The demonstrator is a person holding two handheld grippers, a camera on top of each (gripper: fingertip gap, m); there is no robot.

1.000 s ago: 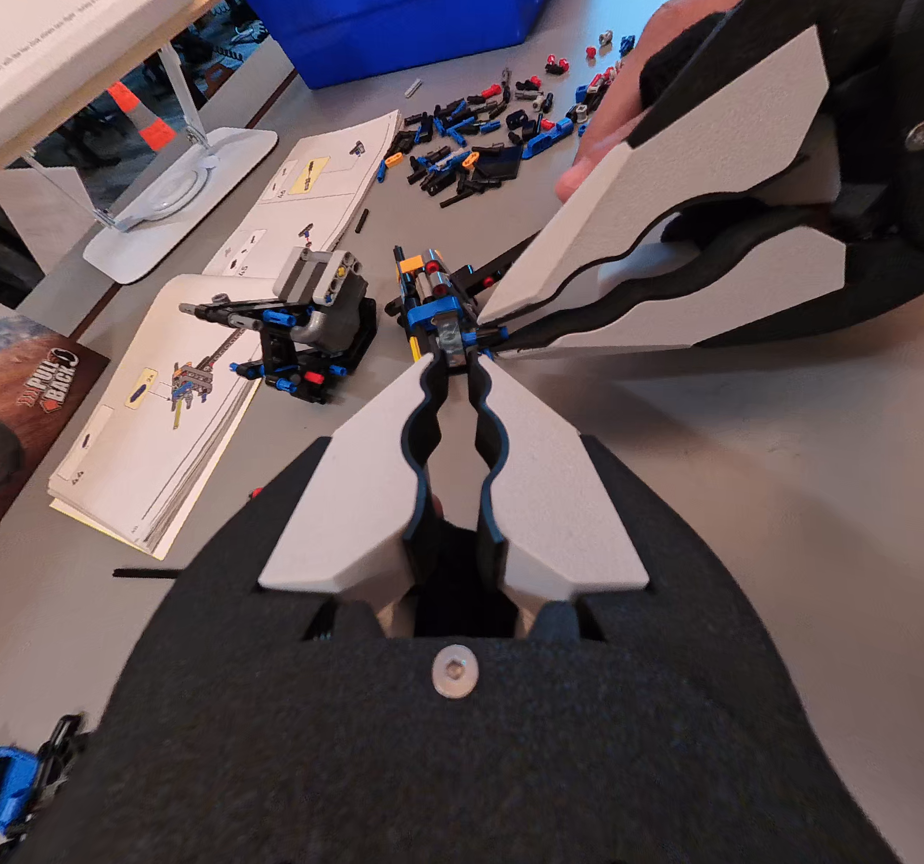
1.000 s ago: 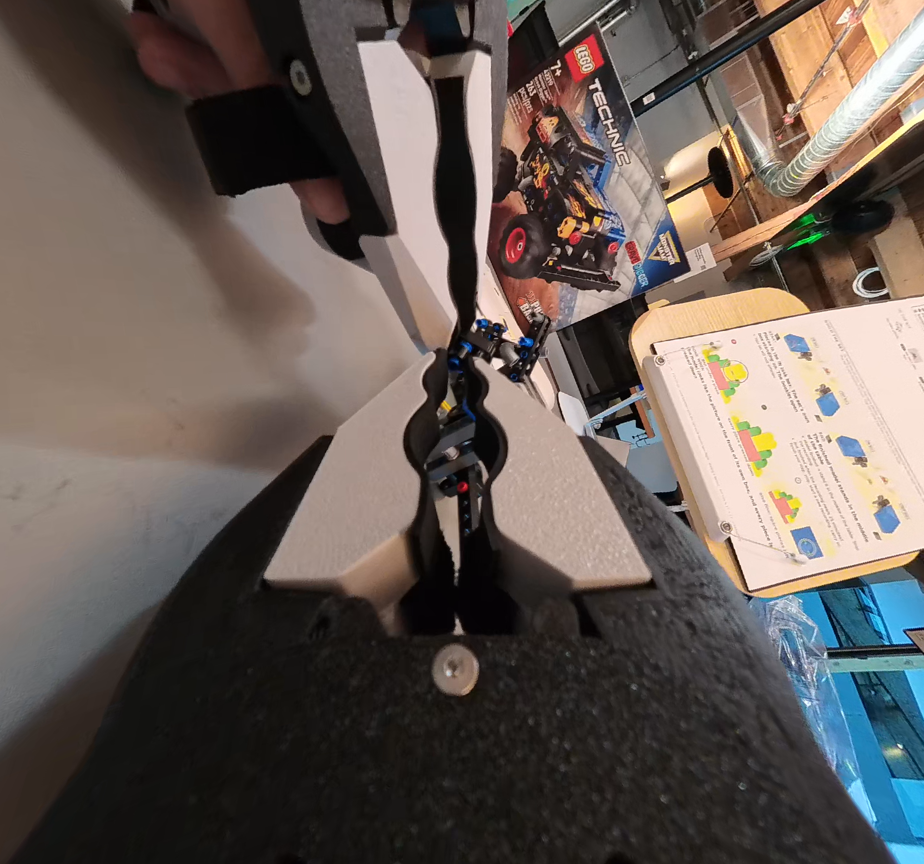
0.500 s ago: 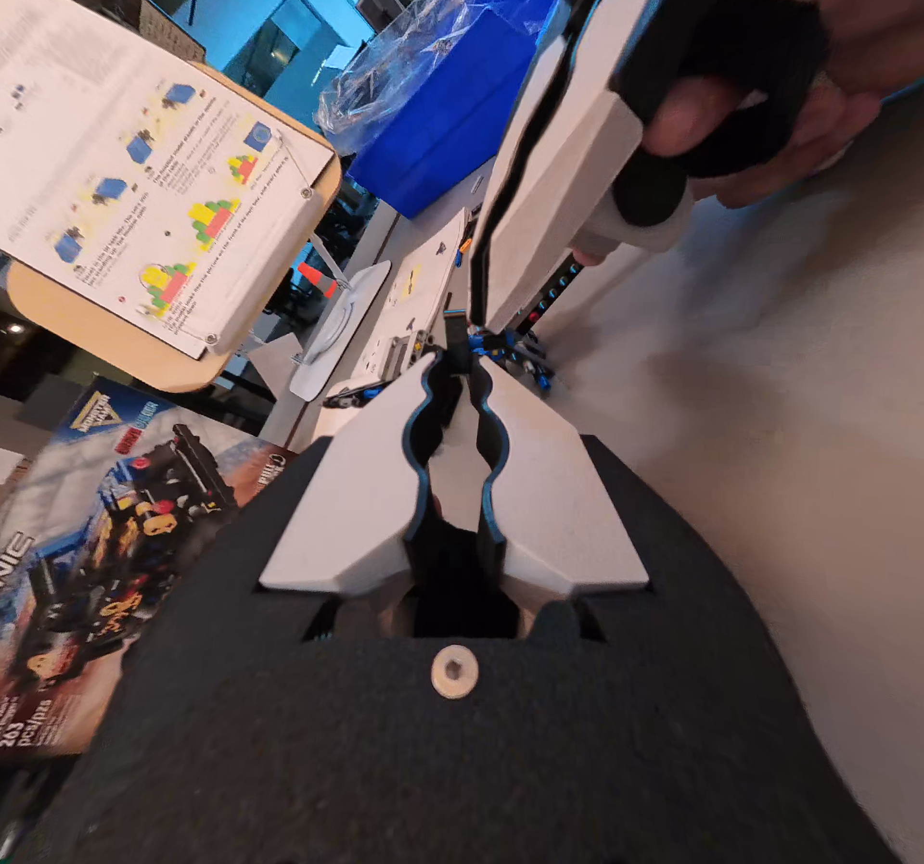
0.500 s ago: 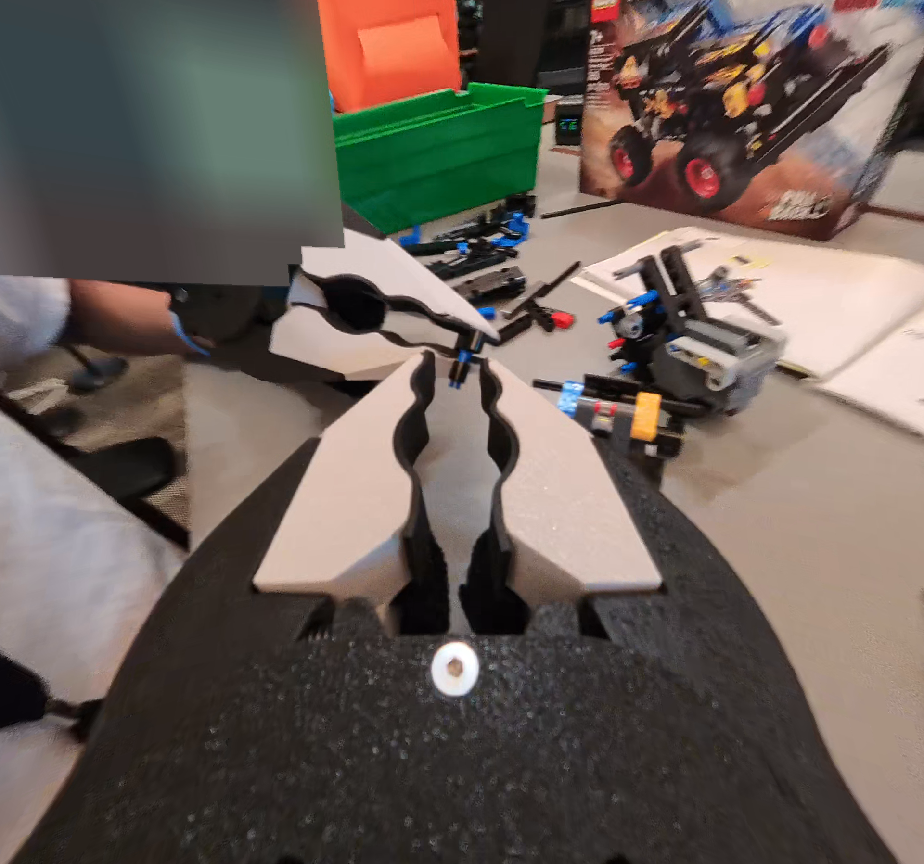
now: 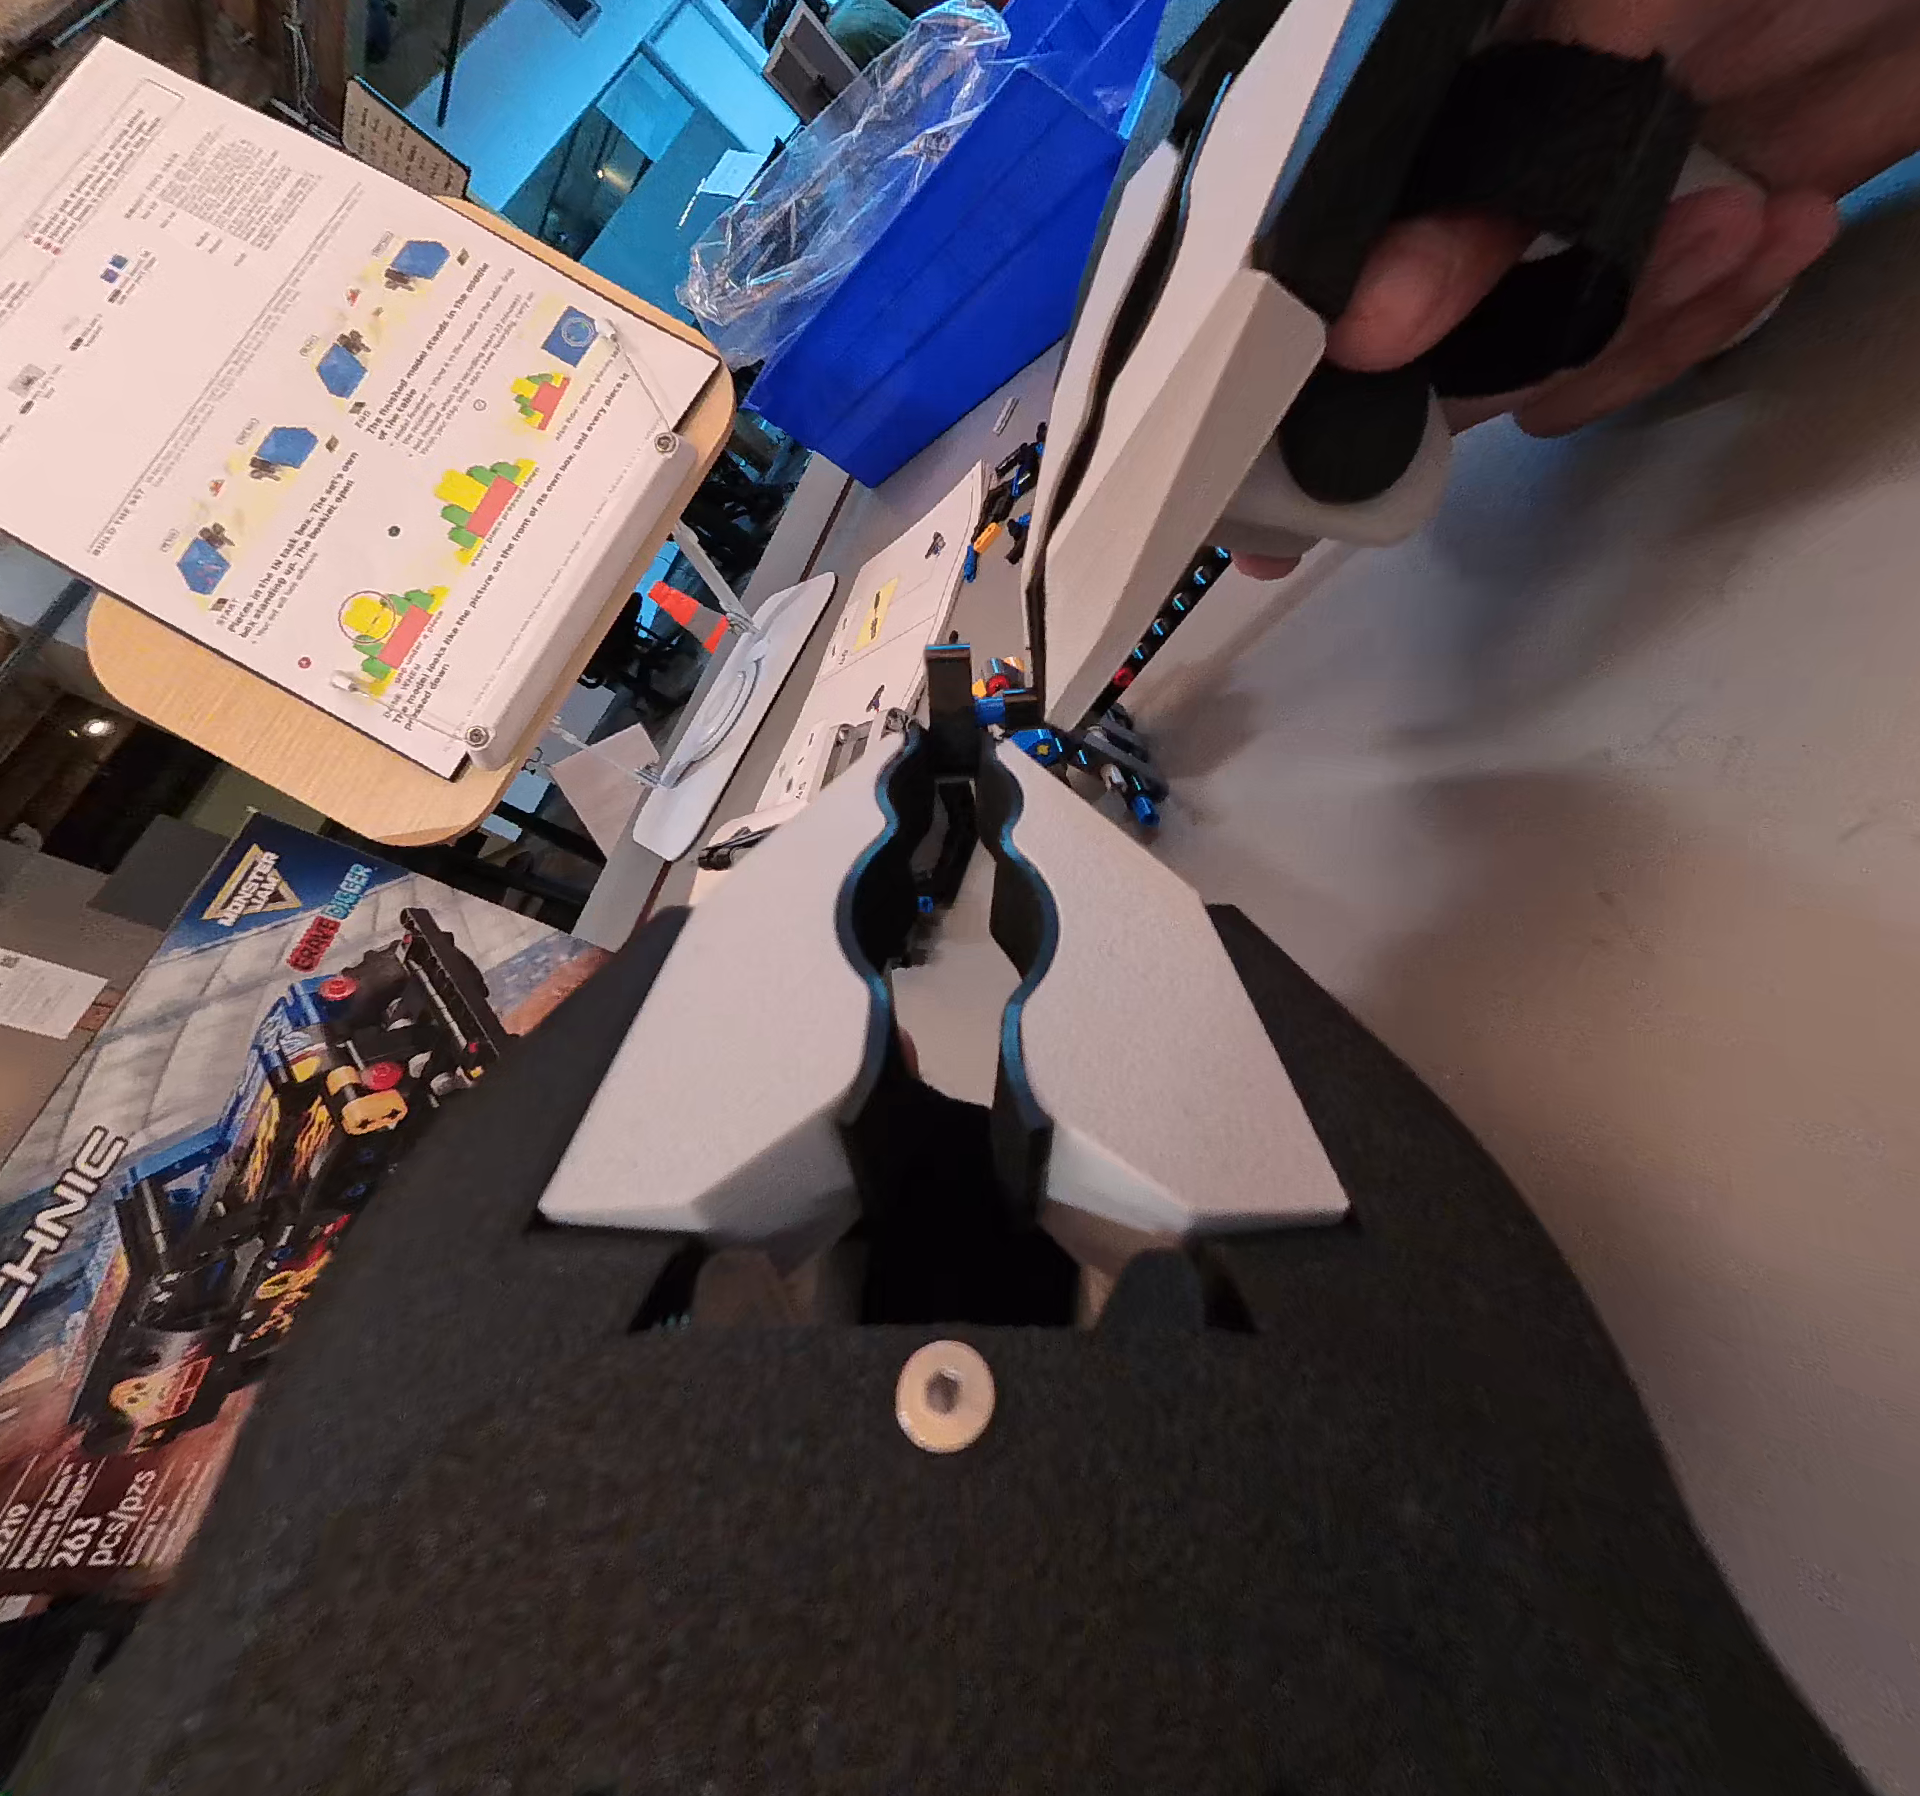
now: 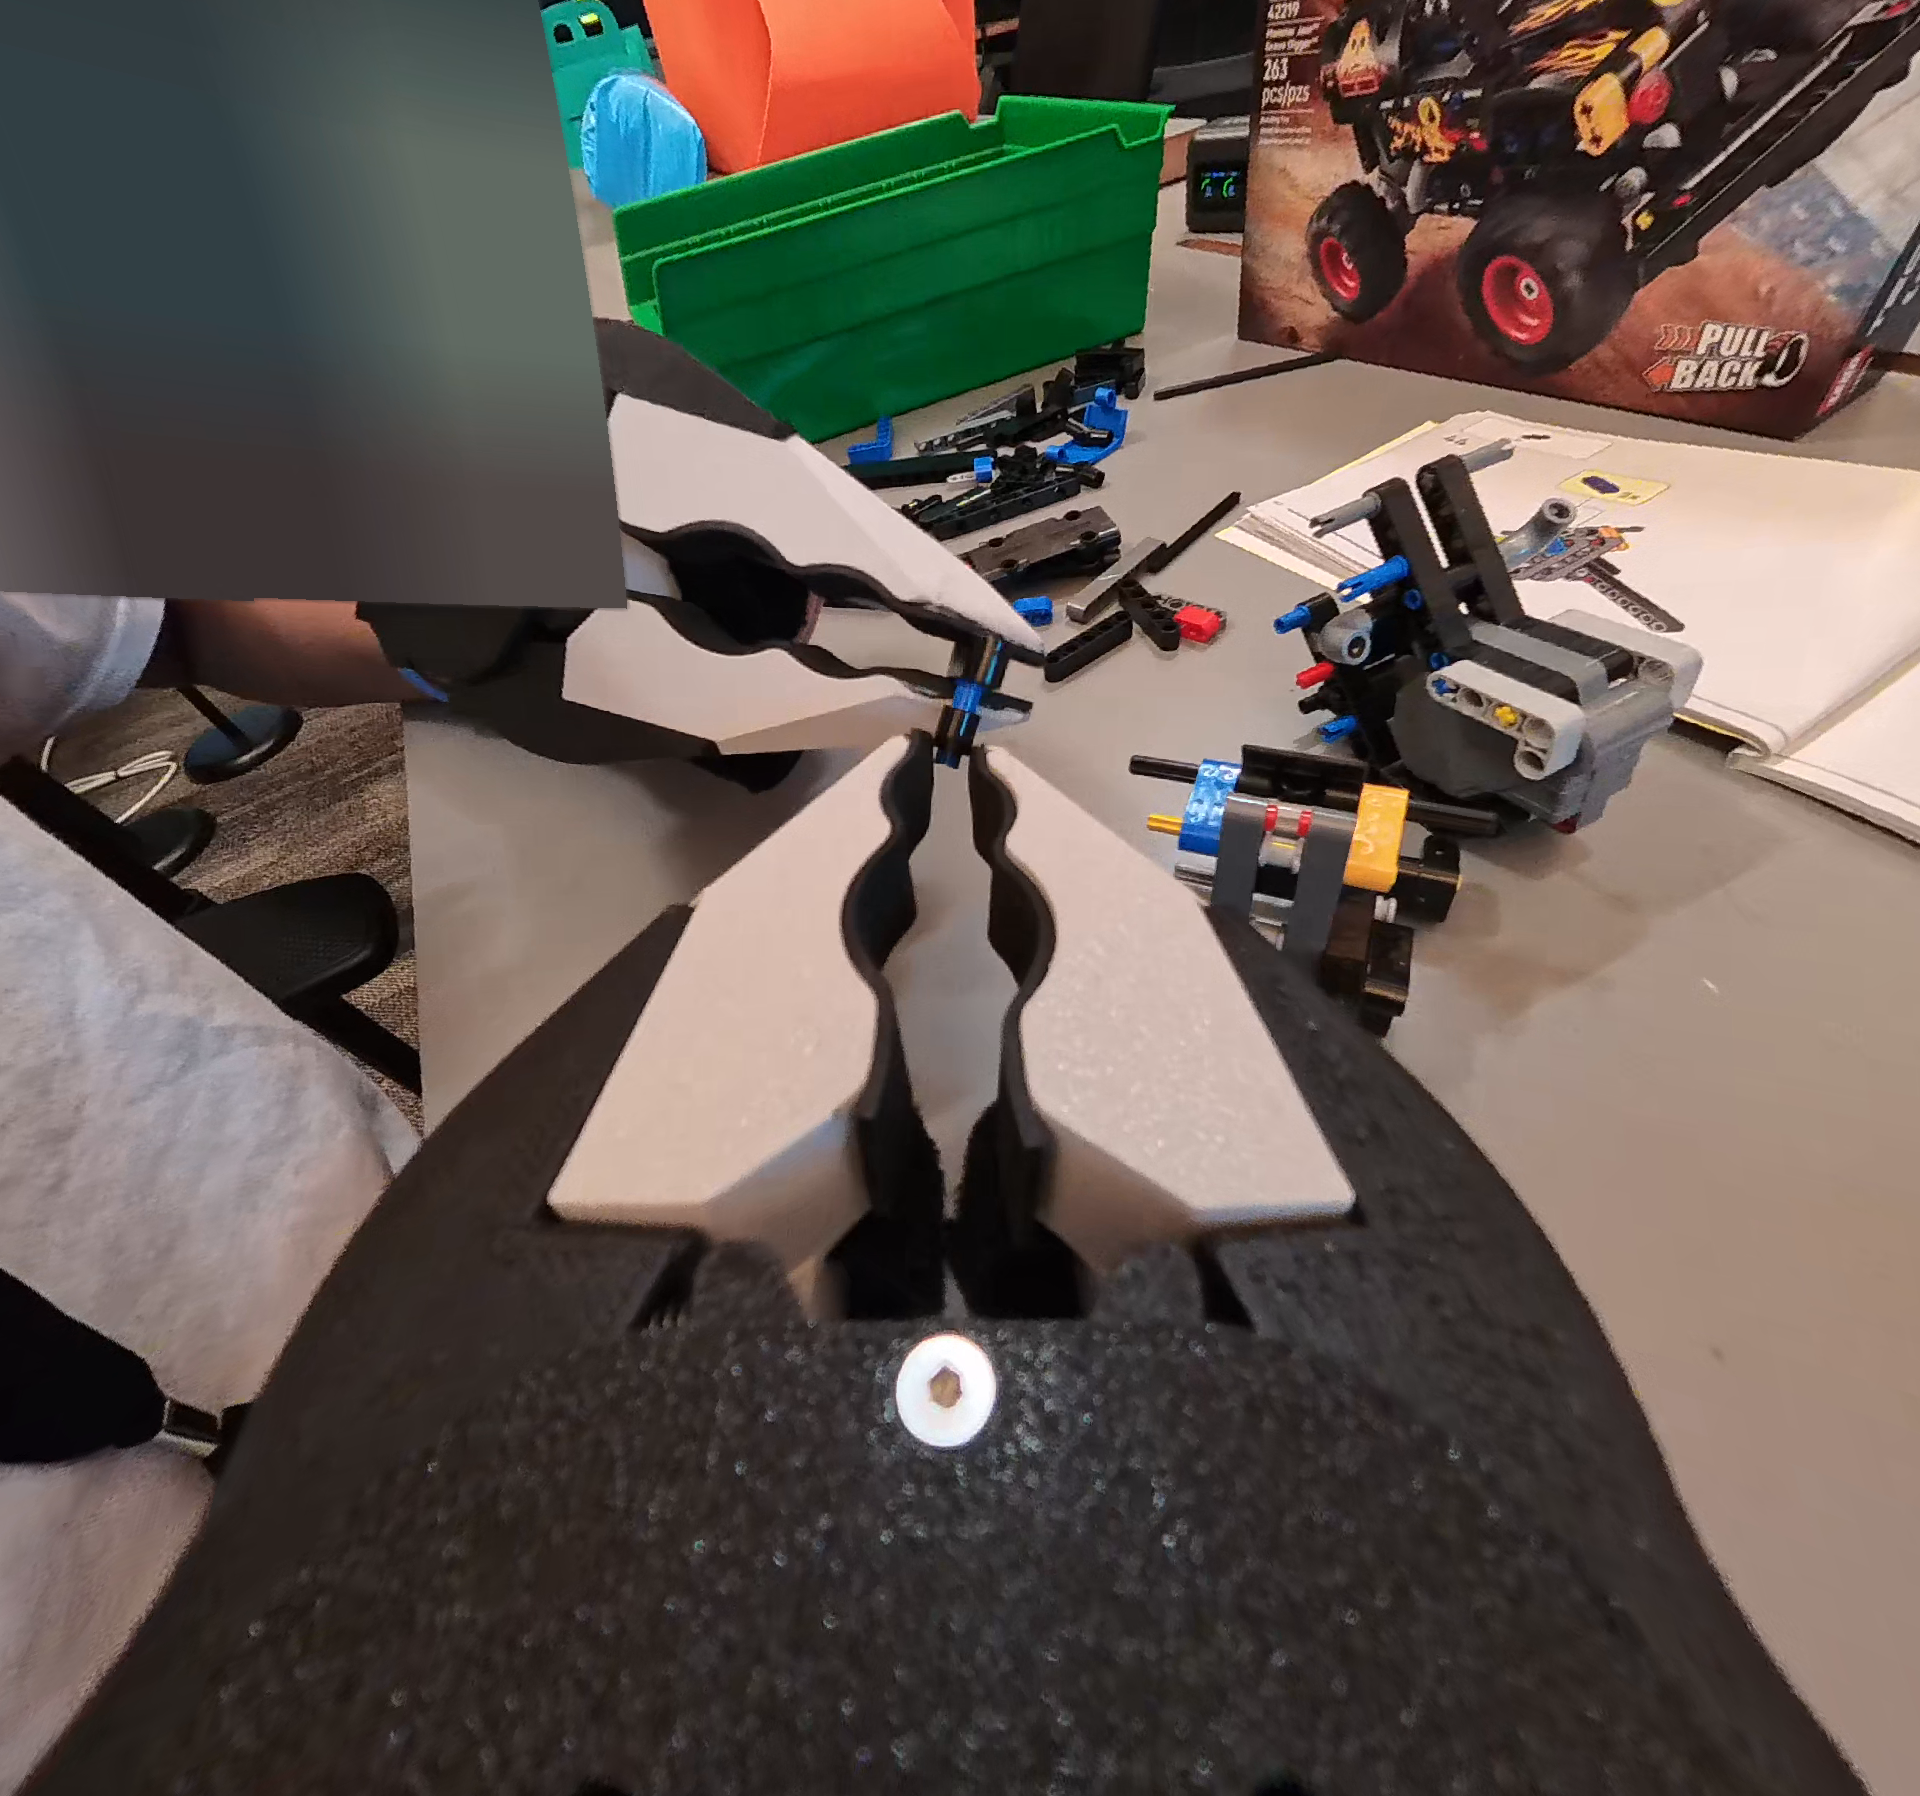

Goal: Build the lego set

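Having been emptied within the last second, the right gripper (image 6: 945, 759) is held slightly parted just before the small black-and-blue lego piece (image 6: 971, 697) clamped in the left gripper (image 6: 997, 681), the blue, grey and yellow lego subassembly (image 6: 1299, 842) being left on the grey table (image 6: 1558, 1175) beyond, which suggests a re-grip.

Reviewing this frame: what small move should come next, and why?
Probably the right gripper should ease forward and close on the small black-and-blue lego piece. The left gripper pinches that piece by one end, and its free end sits just at the right gripper's slightly parted, empty tips, which looks like a handover.
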